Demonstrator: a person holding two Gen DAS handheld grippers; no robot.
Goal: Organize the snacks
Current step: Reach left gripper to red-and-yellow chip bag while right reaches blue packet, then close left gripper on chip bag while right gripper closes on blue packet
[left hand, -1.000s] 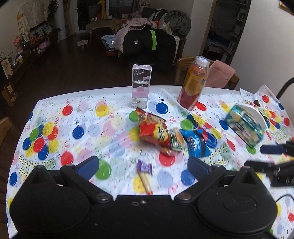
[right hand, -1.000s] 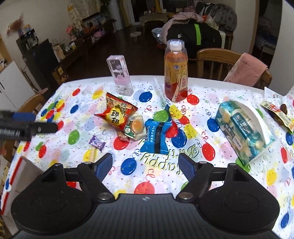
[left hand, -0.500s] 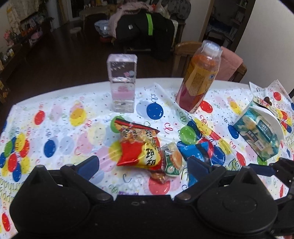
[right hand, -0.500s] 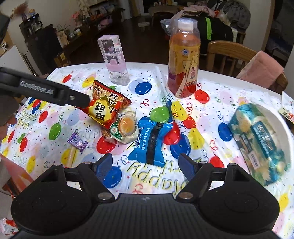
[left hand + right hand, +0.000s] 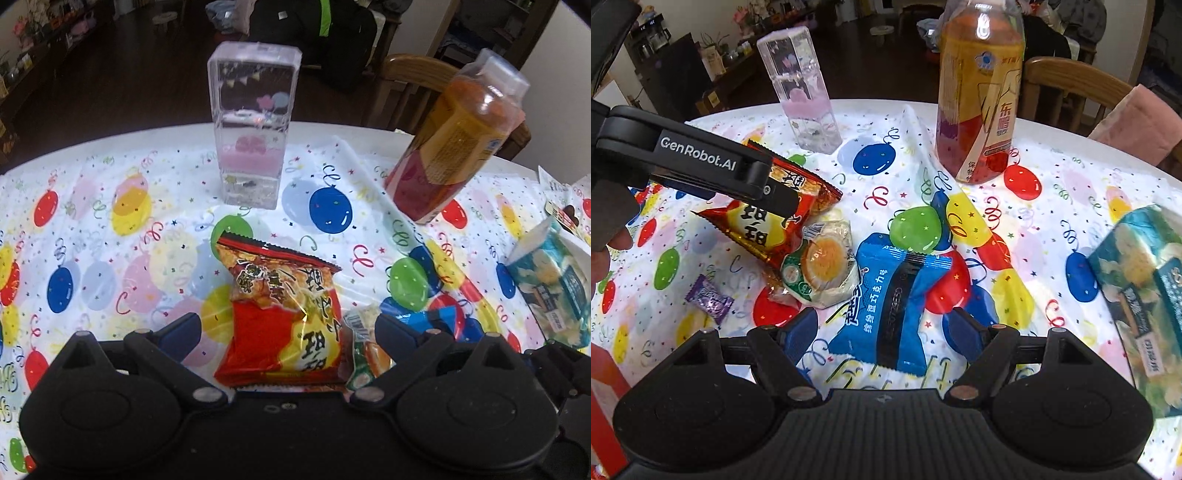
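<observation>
My left gripper (image 5: 288, 332) is open, and the red snack bag (image 5: 284, 314) lies on the table between its fingers. In the right wrist view one black finger (image 5: 775, 195) of it reaches over that red bag (image 5: 768, 225). My right gripper (image 5: 882, 332) is open too, low over the blue chocolate packet (image 5: 894, 302), which lies between its blue pads. A clear egg packet (image 5: 820, 266) rests between the two bags, partly under the red one. A small purple candy (image 5: 709, 295) lies to the left.
A tall orange drink bottle (image 5: 979, 96) and a clear plastic box (image 5: 801, 92) stand behind the snacks on the balloon tablecloth (image 5: 886, 155). A teal tissue pack (image 5: 1141, 288) lies at the right. A red box (image 5: 602, 387) and a hand (image 5: 605, 243) are at the left edge.
Both grippers have moved forward and down toward the snacks. The left one now straddles the red bag, the right one the blue packet. Both stay open.
</observation>
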